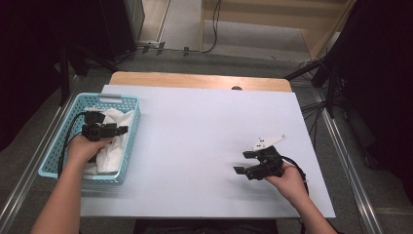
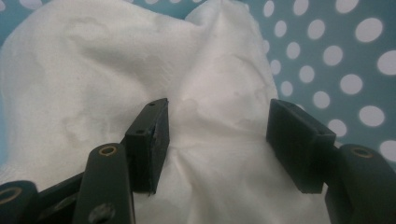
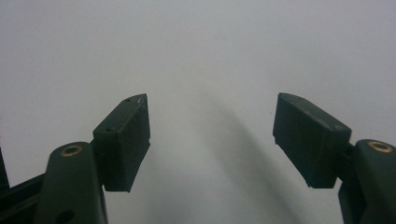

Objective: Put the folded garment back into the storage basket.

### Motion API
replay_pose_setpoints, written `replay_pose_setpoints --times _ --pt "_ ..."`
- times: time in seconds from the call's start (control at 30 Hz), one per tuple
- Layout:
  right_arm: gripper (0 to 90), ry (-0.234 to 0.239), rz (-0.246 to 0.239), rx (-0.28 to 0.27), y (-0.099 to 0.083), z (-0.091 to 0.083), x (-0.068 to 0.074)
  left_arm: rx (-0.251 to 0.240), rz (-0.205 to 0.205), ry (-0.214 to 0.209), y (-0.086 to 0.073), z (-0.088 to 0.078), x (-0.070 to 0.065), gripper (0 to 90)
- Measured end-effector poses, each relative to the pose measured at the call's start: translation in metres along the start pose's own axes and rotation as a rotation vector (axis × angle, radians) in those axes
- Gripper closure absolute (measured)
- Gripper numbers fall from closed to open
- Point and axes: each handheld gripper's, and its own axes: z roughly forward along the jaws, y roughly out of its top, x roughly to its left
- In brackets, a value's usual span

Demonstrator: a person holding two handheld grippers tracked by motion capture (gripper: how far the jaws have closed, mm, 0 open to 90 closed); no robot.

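2 open tools (image 2: 217, 140), 1 white cloth (image 2: 116, 84), seemingly 1 basket (image 1: 127, 141).

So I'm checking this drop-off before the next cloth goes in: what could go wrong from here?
The left gripper stands open right over the white cloth in the blue basket. A fold rises between its pads, so lifting away might snag it and drag the cloth back out. The cloth also sits bunched high against the basket wall, so an edge may spill over. The right gripper waits open above the white table, posing little risk.

Left gripper (image 1: 122, 129) over white cloth (image 1: 113, 146) in blue basket (image 1: 58, 146).
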Motion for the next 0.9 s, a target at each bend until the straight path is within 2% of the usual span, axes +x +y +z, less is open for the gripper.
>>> replay_pose_setpoints --times 0.07,0.17,0.3,0.47,0.57,0.67,0.83,0.87,0.9 --pt "25.9 0.001 -0.004 -0.005 0.0 0.0 -0.001 0.008 0.016 0.01 0.001 -0.001 -0.003 39.1" --pt "25.9 0.002 -0.002 -0.002 0.0 0.0 0.0 0.011 0.019 0.003 0.002 -0.003 -0.004 39.0" --pt "25.9 0.001 -0.002 0.001 0.0 0.0 0.0 0.016 -0.01 -0.011 0.007 -0.01 -0.005 35.5" --pt "25.9 0.0 0.0 0.002 0.0 0.0 0.0 -0.035 -0.056 -0.052 0.013 -0.023 -0.006 33.7" --pt "25.9 0.0 0.001 0.001 0.0 0.0 0.0 -0.031 -0.062 -0.079 0.014 -0.028 -0.005 33.5" --pt "25.9 -0.001 -0.004 0.004 0.0 0.0 0.0 -0.064 -0.028 -0.081 0.016 -0.038 -0.012 31.7" --pt "25.9 0.0 -0.005 0.007 0.0 0.002 0.0 -0.084 -0.005 -0.094 0.021 -0.046 -0.022 31.6" --pt "25.9 0.002 -0.003 0.008 0.0 0.002 0.0 -0.077 0.008 -0.098 0.024 -0.049 -0.028 31.7" --pt "25.9 0.002 -0.003 0.008 0.0 0.002 0.0 -0.077 0.008 -0.098 0.024 -0.049 -0.028 31.6"
